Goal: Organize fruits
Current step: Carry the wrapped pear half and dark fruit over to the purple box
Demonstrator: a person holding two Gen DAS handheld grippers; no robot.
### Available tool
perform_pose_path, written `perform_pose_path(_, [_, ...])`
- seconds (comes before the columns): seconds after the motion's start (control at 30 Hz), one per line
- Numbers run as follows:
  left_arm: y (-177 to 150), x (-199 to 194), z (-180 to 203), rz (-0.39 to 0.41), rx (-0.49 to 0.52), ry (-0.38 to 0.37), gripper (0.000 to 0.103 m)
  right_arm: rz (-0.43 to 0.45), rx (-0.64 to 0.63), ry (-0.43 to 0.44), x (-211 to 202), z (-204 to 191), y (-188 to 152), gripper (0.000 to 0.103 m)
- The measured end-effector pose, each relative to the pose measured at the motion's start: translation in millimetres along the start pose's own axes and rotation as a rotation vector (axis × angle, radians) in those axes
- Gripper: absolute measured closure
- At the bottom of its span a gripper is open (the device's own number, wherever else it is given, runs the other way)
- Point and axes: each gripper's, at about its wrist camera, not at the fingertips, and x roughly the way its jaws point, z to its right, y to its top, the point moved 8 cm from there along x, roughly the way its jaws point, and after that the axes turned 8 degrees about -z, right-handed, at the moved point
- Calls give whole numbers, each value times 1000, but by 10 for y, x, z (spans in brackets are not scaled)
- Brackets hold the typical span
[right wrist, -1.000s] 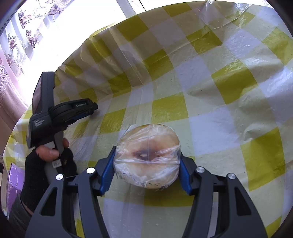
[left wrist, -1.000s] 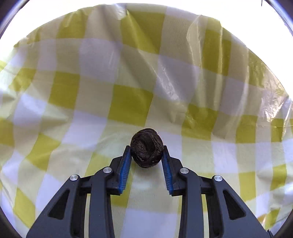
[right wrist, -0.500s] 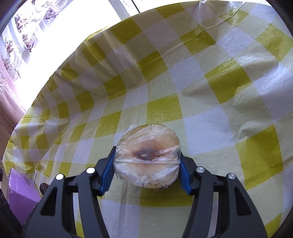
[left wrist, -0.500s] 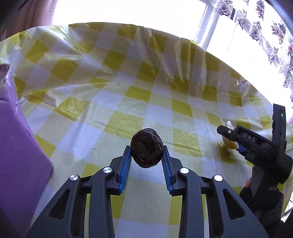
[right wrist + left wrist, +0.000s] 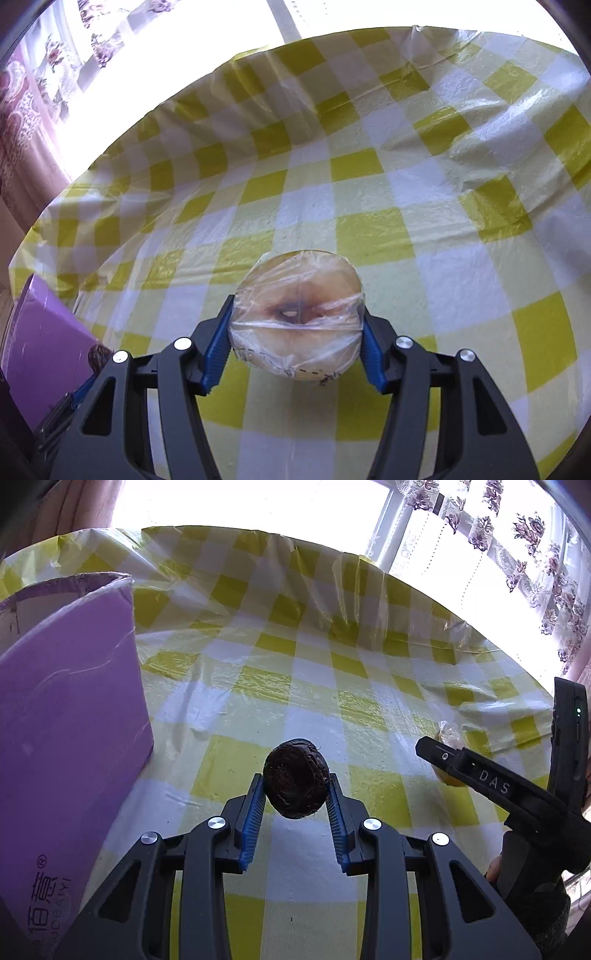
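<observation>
We see a yellow-and-white checked tablecloth point(image 5: 306, 686) spread over the table, with a purple box point(image 5: 66, 738) standing at its left side. Our right gripper point(image 5: 295, 325) pinches a plastic-wrapped fruit point(image 5: 295, 317) between its blue pads, held above the cloth. Our left gripper point(image 5: 295, 794) pinches a small dark brown fruit point(image 5: 296, 778), raised just right of the box.

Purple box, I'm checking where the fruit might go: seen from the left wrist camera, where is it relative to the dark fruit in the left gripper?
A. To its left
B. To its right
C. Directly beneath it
A: the purple box fills the view's left side, while the dark fruit sits centered in the left gripper.
</observation>
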Motion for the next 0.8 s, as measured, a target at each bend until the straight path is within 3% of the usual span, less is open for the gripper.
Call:
perform_pose_path(0.3, [-136, -196, -130, 20, -8, -7, 72, 16, -109, 20, -353, -429, -514, 43])
perform_pose_path(0.8, [-459, -587, -150, 79, 72, 36, 72, -41, -172, 77, -532, -757, -967, 43])
